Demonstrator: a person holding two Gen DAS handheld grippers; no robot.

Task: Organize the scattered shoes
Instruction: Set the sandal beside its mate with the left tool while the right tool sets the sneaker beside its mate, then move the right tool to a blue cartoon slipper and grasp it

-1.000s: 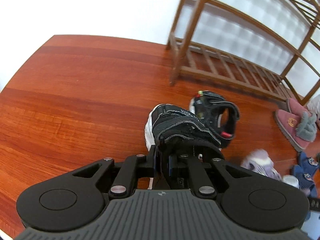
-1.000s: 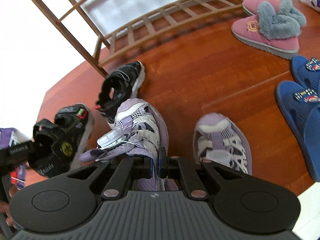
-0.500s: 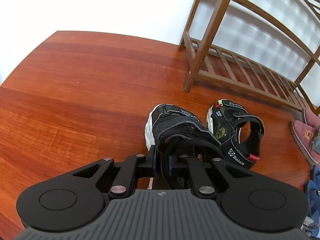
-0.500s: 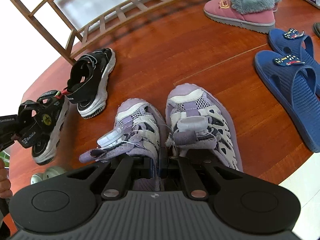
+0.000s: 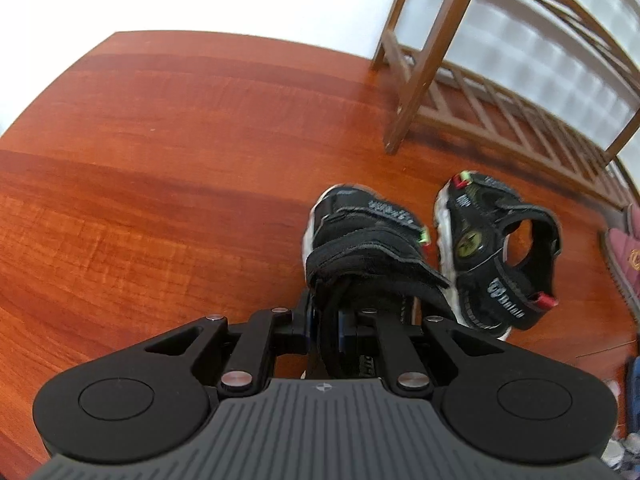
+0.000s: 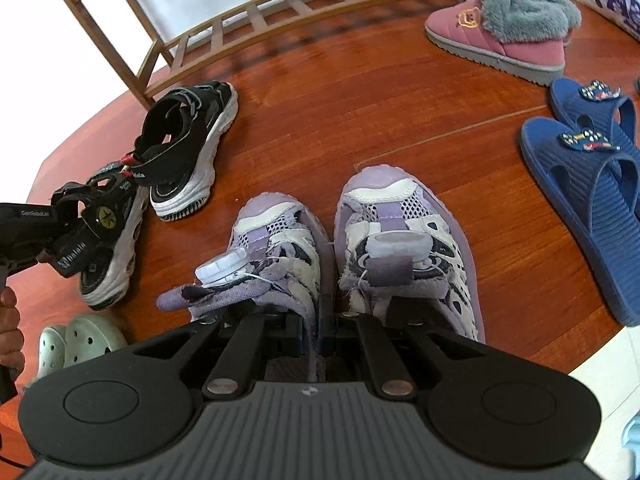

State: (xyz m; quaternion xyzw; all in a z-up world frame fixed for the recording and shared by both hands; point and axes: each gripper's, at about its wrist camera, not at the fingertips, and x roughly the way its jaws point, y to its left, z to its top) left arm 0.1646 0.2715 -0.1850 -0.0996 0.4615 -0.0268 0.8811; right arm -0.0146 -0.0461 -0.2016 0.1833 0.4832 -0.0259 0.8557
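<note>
My left gripper (image 5: 324, 320) is shut on the heel strap of a black sandal (image 5: 360, 248). The sandal sits low over the wooden floor, just left of its mate (image 5: 496, 256). In the right wrist view the mate (image 6: 188, 148) rests on the floor near the rack's leg. My right gripper (image 6: 316, 328) pinches the heel collar of the left purple sneaker (image 6: 276, 240), and its jaws are opening. That sneaker stands on the floor, side by side with the second purple sneaker (image 6: 404, 248), toes toward the rack.
A brown wooden shoe rack (image 5: 416, 64) stands against the white wall ahead. Pink furry slippers (image 6: 504, 32) and blue slippers (image 6: 592, 184) lie to the right. A pale clog (image 6: 80, 340) and a person's hand (image 6: 10, 320) are at the lower left.
The left gripper lowered its black sandal and brought it in beside its mate. The right gripper set the purple sneaker down close against the other one.
</note>
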